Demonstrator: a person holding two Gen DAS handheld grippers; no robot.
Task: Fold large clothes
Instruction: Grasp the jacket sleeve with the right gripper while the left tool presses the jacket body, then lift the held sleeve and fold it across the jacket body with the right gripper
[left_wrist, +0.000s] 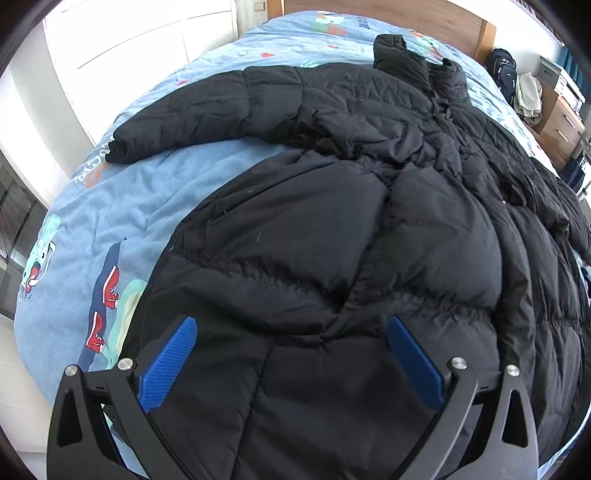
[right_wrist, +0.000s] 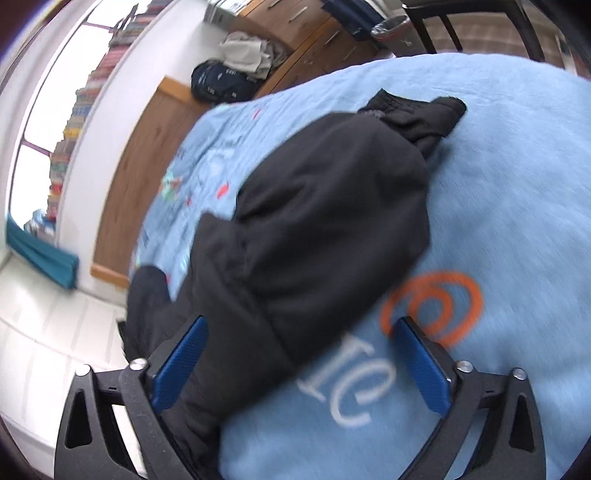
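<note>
black puffer jacket (left_wrist: 332, 229) lies flat between both grippers' spread fingers (left_wrist: 168, 365), unpinched.

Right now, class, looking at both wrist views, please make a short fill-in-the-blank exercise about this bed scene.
1. The puffy quilted jacket is ___ in colour.
2. It lies on a light ___ printed fleece blanket.
3. The left gripper stands ___ above the jacket.
4. The headboard is made of ___.

Missing words: black; blue; open; wood

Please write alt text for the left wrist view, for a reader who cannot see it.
A black puffer jacket lies spread on a light blue bedspread, one sleeve stretched out to the left. The left gripper is above the jacket's lower part, its blue pads wide apart, holding nothing.
</note>
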